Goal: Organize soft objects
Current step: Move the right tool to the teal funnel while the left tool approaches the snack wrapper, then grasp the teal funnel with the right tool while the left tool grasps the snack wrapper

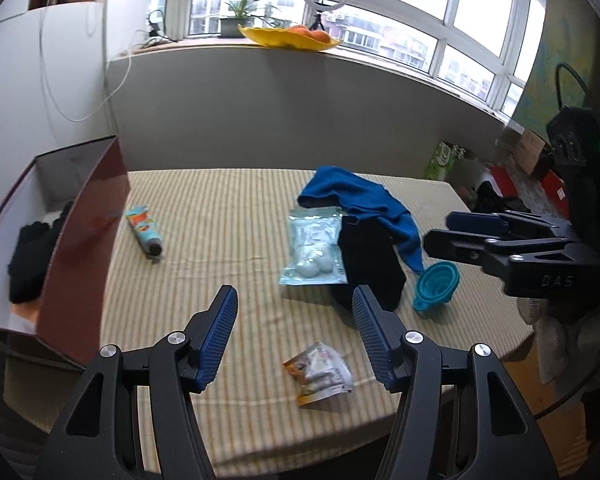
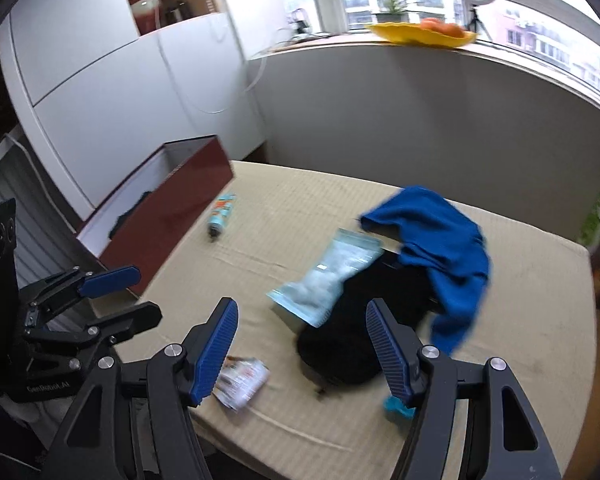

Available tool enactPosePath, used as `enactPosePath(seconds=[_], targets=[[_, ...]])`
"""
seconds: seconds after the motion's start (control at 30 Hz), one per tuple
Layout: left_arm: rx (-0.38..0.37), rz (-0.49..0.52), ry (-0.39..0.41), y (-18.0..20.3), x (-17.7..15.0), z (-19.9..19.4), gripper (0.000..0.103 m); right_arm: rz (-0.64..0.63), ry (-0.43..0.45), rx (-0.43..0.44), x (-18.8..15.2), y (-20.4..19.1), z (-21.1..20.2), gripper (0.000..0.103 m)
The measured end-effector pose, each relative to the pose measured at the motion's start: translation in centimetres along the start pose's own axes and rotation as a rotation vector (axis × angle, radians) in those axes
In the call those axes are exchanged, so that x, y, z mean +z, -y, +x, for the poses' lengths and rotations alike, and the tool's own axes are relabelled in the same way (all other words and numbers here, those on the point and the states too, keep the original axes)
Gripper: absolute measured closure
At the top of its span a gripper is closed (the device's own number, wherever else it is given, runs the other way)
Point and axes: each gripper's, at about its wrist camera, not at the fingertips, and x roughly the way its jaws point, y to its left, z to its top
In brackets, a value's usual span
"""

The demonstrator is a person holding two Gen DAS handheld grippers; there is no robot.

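A blue cloth (image 1: 364,204) (image 2: 440,248) lies crumpled on the striped table, partly over a black cloth (image 1: 370,266) (image 2: 364,320). A clear bag of white cotton balls (image 1: 314,246) (image 2: 328,276) lies beside them. A dark red box (image 1: 72,248) (image 2: 168,216) at the table's left holds a black garment (image 1: 32,256). My left gripper (image 1: 294,336) is open and empty above the table's near part. My right gripper (image 2: 300,348) is open and empty just before the black cloth; it also shows in the left wrist view (image 1: 448,230).
A small tube (image 1: 144,232) (image 2: 220,216) lies near the box. A snack packet (image 1: 320,372) (image 2: 240,380) lies at the near edge. A teal collapsible funnel (image 1: 436,284) sits right of the cloths. Behind the table stands a grey wall under a windowsill with a yellow fruit bowl (image 1: 288,36).
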Motion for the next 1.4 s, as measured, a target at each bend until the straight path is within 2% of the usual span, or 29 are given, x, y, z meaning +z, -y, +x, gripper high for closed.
enactPosePath(seconds=[0.27,0.57,0.8,0.9,1.03,1.07,1.2,1.27,1.4], targets=[[-0.014,-0.034,-0.018,-0.8,-0.7,0.4,0.044,0.061,0.033,-0.052,-2.3,4.1,-3.2,0.04],[-0.026,-0.079,-0.095,-1.8,-3.4,1.4,0.044,0.14,0.019,-0.031,-5.5,6.8,-4.0,0.04],[-0.068,-0.098,-0.13,-1.5,-4.9,1.6,0.044,0.184,-0.017,0.011,-7.6,7.4,-3.1,0.04],[-0.096,-0.071,-0.158,-0.5,-5.9,2.1,0.044,0.168,-0.026,-0.009,-8.0,7.3,-2.6,0.04],[-0.094,0.002,-0.196,1.0,-6.9,3.4,0.042,0.143,-0.064,-0.024,-8.7,7.6,-1.3,0.04],[-0.089,0.018,-0.203,1.3,-7.0,3.7,0.038,0.14,-0.074,-0.031,-8.8,7.7,-0.9,0.04],[-0.035,0.102,-0.193,2.7,-7.1,4.6,0.037,0.108,-0.105,-0.084,-8.8,7.8,0.8,0.04],[-0.023,0.122,-0.192,3.0,-7.1,5.1,0.033,0.087,-0.109,-0.104,-8.6,7.6,1.3,0.039],[0.004,0.16,-0.219,3.4,-7.3,6.5,0.033,0.034,-0.154,-0.161,-8.4,7.5,3.3,0.037]])
